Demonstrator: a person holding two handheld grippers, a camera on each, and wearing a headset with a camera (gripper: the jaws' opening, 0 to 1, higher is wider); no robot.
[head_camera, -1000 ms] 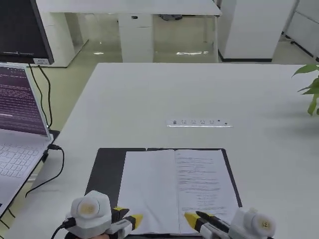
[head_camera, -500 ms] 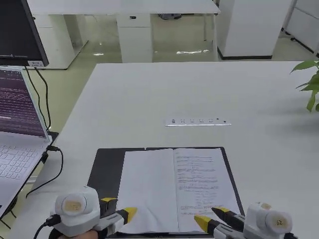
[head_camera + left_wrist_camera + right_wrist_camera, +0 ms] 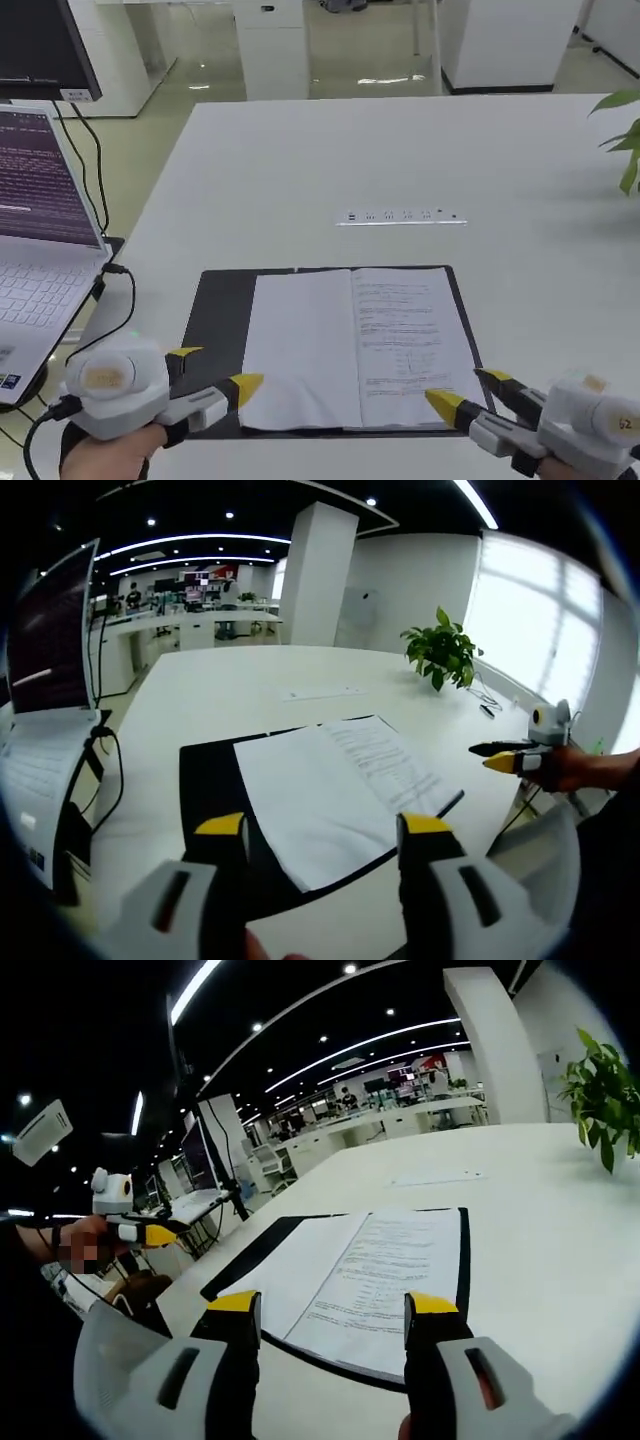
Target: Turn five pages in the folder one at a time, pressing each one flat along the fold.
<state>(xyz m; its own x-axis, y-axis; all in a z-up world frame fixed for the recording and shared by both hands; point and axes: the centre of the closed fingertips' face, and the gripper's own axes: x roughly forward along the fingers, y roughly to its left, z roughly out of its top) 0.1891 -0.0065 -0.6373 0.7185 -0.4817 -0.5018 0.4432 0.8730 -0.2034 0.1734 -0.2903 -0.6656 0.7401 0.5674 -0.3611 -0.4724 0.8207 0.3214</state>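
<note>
White counter [image 3: 300, 170], open-plan office, folder [image 3: 222, 305] open. Jaws apart on left hand-held gripper [image 3: 215, 368] and right hand-held gripper [image 3: 468, 389]. Laptop [image 3: 35, 230] cut off; page print unreadable.

Printed lines run down the right page [image 3: 408, 335], too small to read; the laptop screen [image 3: 40, 175] text is blurred as well. Nothing legible here.

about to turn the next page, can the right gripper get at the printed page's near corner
Probably yes: the right gripper hovers by the folder's near right corner, jaws open, and nothing lies between it and the printed page.
</note>
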